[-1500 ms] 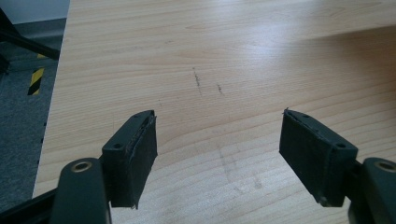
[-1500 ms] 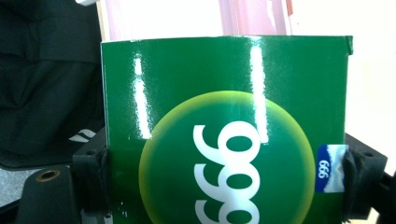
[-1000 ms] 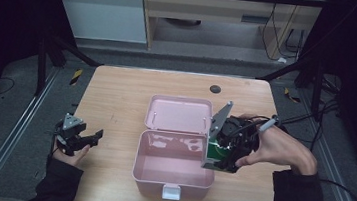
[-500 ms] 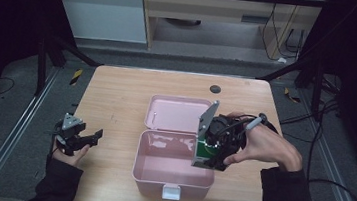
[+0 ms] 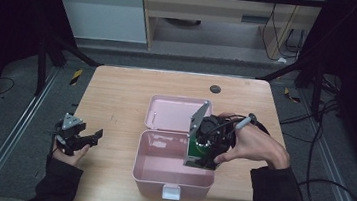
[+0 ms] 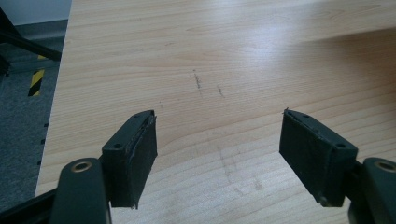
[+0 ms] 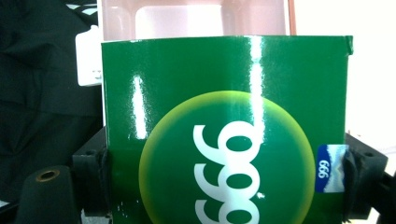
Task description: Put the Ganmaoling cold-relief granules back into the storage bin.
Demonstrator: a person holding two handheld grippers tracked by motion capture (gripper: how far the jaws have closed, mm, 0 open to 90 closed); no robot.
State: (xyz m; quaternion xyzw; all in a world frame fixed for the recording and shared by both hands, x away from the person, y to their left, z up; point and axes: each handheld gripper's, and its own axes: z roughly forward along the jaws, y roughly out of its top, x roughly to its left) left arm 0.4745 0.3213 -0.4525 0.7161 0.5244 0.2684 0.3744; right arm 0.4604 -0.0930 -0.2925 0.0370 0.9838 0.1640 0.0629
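The right gripper [image 5: 200, 155] is clamped on a glossy green carton [image 7: 224, 135], one jaw pressed against each side of it. In the right gripper view the carton bears a yellow-green disc with white "999" lettering and a small blue label at one edge. Over the last second this gripper has moved from the right rim of the pink storage box [image 5: 159, 171] to a spot above the right part of its open cavity, and it now tilts down toward the inside. In the high view the green carton's lower end sits at or just inside the box's right wall; I cannot tell whether it touches the floor of the box. The right gripper view shows the pale pink interior and the white latch [image 7: 88, 56] beyond the carton's top edge, which fits a nose-down approach into the box.

My judgement is that the carton is being placed in the box and is not yet released.

The box stands near the front edge of the wooden table [image 5: 117, 94], right of centre, its lid [image 5: 172, 112] lying open and flat behind it toward the far edge. A small dark disc [image 5: 215, 89] lies near the far edge.

The left gripper [image 5: 82, 138] hangs at the front-left corner of the table, unmoved, jaws spread wide with nothing between them, only bare wood below.
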